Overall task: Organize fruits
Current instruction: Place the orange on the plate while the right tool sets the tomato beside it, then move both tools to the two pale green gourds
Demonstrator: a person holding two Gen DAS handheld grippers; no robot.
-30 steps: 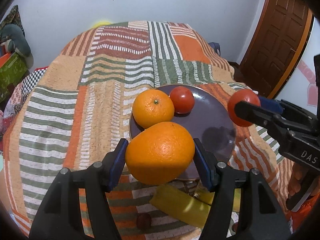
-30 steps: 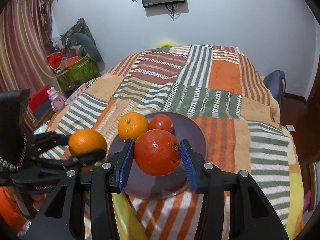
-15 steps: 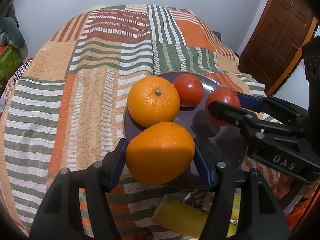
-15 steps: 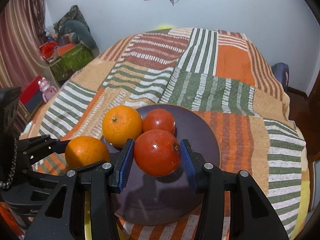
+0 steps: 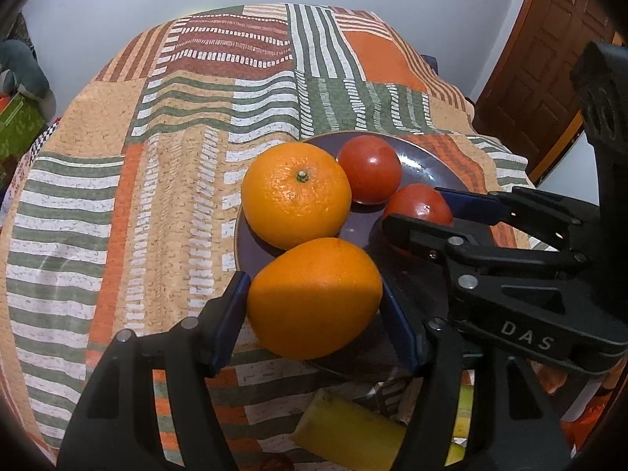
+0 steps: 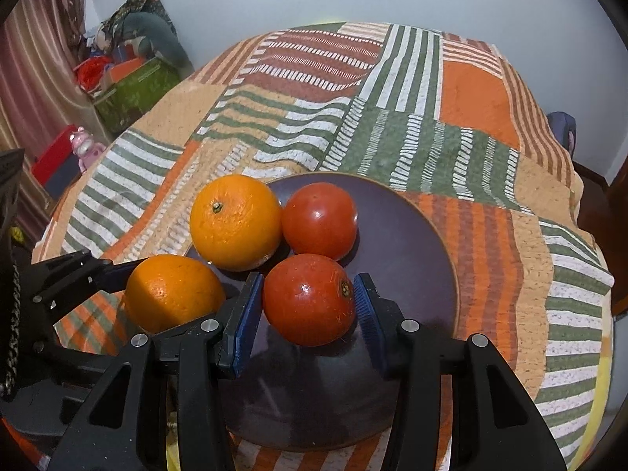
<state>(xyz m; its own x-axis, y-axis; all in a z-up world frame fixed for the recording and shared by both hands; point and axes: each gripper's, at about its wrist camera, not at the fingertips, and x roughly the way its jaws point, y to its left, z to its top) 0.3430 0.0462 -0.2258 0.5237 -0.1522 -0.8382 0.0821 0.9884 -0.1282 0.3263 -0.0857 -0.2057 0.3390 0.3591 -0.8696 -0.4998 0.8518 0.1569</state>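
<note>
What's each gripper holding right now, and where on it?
Left gripper: round orange fruit, pads on its two sides. Right gripper: round red tomato, pads on its two sides, above the dark purple plate.

My plate (image 6: pixel 424 243) stays bare on its right half, while an orange (image 6: pixel 235 221) and tomato (image 6: pixel 320 219) crowd its far left.

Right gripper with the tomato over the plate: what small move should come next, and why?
Probably open the right gripper and leave the held tomato there. It sits low over the dark plate, beside the loose tomato and orange, seemingly at or near the surface, though contact cannot be confirmed. The left gripper, its jaws just widened around its orange, seems to be doing likewise.
</note>
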